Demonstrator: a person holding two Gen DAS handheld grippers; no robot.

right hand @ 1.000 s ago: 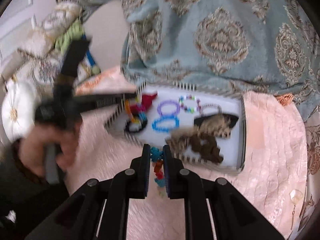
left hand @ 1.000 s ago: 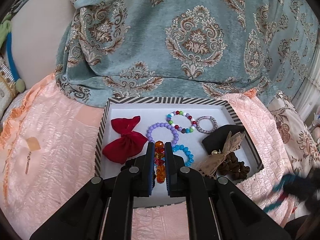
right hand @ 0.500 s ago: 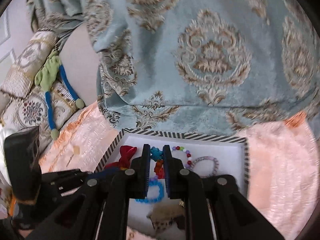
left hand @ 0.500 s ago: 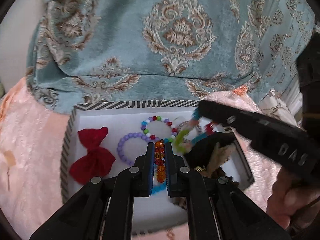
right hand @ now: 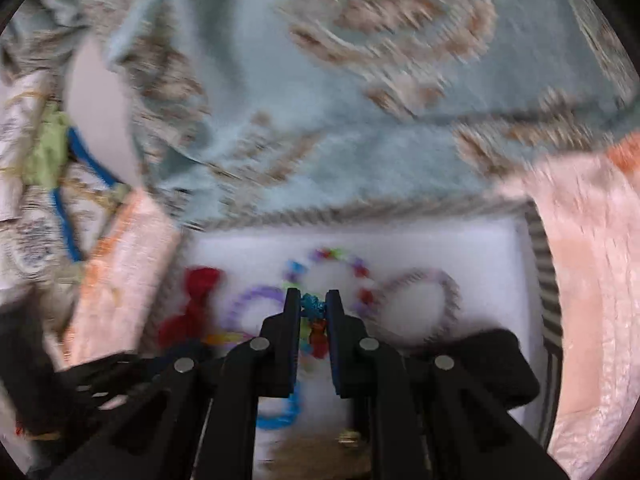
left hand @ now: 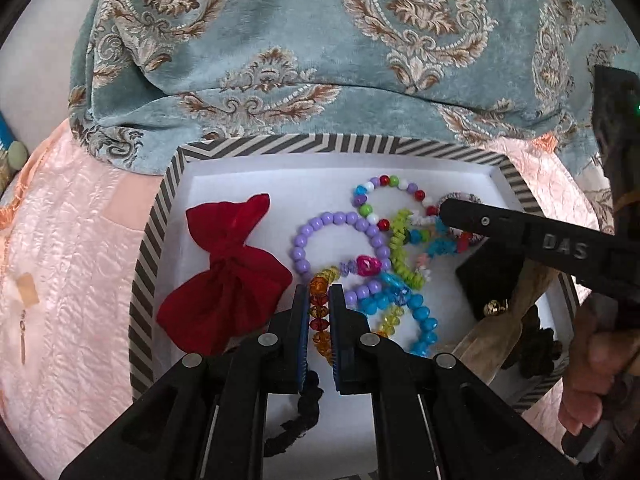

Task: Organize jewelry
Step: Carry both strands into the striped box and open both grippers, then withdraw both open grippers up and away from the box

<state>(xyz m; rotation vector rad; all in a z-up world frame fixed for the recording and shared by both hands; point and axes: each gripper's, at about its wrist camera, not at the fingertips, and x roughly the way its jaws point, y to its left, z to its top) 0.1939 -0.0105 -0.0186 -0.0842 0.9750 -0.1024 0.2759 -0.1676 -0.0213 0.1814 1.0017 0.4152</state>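
Beads fill the middle of a striped tray (left hand: 154, 232) that sits on a pink bedspread (left hand: 72, 264), with a teal patterned cloth (left hand: 304, 40) bunched at 12 o'clock from it. In the left wrist view, the left claw (left hand: 319, 300) is clamped on an amber strand (left hand: 319, 312), whose free end runs toward 1 o'clock across a purple bracelet (left hand: 340, 244). A red bow (left hand: 228, 272) lies at 9 o'clock from that claw, inside the tray, and a blue bracelet (left hand: 416, 312) lies at 3 o'clock. A mixed-colour bracelet (left hand: 394, 196) rests toward the tray's far wall. The right claw (left hand: 444, 212) reaches in from 3 o'clock, gripping a multicoloured strand (left hand: 404, 248) that droops onto the pile. The right wrist view is blurred, yet it shows the right claw (right hand: 313, 312) closed on blue and red pieces of that strand (right hand: 314, 308), above the tray (right hand: 544, 280). A black scrunchie (left hand: 304, 408) lies under the left claw.
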